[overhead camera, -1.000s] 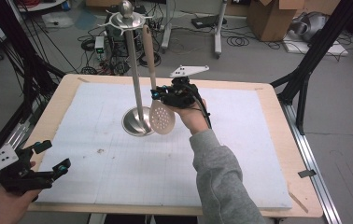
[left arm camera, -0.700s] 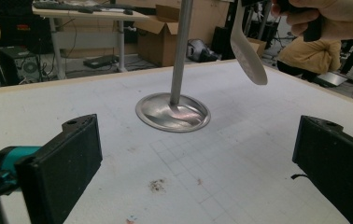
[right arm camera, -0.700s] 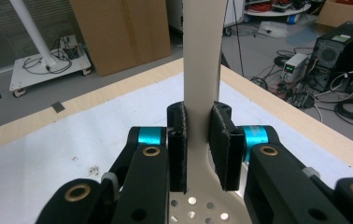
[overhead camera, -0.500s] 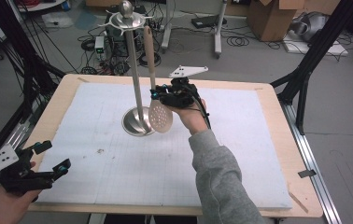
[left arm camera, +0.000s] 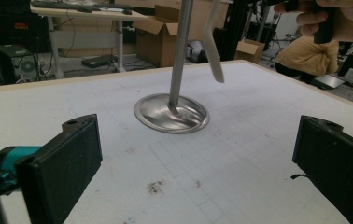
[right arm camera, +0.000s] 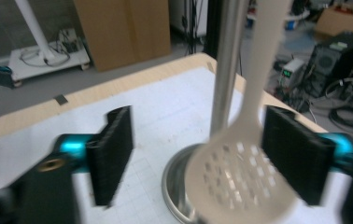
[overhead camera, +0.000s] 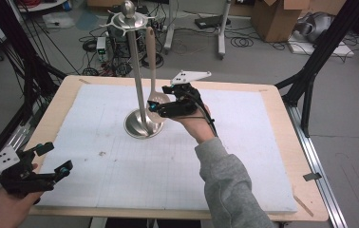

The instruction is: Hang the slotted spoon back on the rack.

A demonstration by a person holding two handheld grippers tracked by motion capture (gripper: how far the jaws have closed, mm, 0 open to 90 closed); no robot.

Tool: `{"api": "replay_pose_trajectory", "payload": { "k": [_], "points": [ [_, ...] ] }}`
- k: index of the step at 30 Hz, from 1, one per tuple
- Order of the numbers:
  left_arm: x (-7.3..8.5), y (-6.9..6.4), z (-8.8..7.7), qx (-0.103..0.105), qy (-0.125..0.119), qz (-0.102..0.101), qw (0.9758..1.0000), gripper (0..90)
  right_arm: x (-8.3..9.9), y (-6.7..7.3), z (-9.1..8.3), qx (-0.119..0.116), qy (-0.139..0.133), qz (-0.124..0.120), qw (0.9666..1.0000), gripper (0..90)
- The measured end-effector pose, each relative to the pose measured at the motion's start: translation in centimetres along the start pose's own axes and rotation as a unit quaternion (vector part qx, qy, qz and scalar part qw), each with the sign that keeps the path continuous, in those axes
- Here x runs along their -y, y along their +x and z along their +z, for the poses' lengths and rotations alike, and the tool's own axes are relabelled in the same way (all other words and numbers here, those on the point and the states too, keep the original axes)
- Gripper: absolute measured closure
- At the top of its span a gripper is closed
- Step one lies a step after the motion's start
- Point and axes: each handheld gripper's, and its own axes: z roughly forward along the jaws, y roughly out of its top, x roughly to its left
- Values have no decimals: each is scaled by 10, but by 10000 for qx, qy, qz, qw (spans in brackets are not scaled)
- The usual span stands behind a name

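A white gridded mat [overhead camera: 244,156] covers nearly the whole tabletop [overhead camera: 289,142], leaving a narrow wooden border on every side. The near half and the right half of the mat are bare, so there is open room there.

The steel stand [overhead camera: 139,95] rises from a round base [overhead camera: 142,125] left of the mat's middle, its pole topped by a ring of hooks. The pale slotted spoon [overhead camera: 153,71] hangs from one of those hooks, just right of the pole, its perforated bowl low and close over the base.

The right gripper [overhead camera: 164,105] sits just right of the spoon's bowl. Its fingers have just been opening and now stand wide apart; in the right gripper view the bowl [right arm camera: 240,182] lies between them, close to the right finger [right arm camera: 296,158] and well clear of the left one. The pole [right arm camera: 228,65] stands directly behind the spoon.

The left gripper [overhead camera: 49,159] rests at the near left corner of the mat, fingers spread with nothing between them, well apart from the stand.

Beyond the far edge, cardboard boxes [overhead camera: 277,19], cables and equipment crowd the floor. Black frame legs flank the tabletop left and right. No writing can be read.
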Motion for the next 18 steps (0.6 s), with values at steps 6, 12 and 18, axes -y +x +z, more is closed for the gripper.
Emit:
{"api": "replay_pose_trajectory", "payload": {
  "k": [6,12,18],
  "points": [
    [-1,4,1,-18,-81,-49,10000,18,11,3,-6,-207,16,-40,9998,150],
    [-3,6,0,-70,-150,-72,9998,18,25,-3,-15,-228,-23,94,9997,146],
    [-4,6,3,-68,-162,-75,9998,18,40,-5,-20,-267,-8,216,9994,135]
  ]
}}
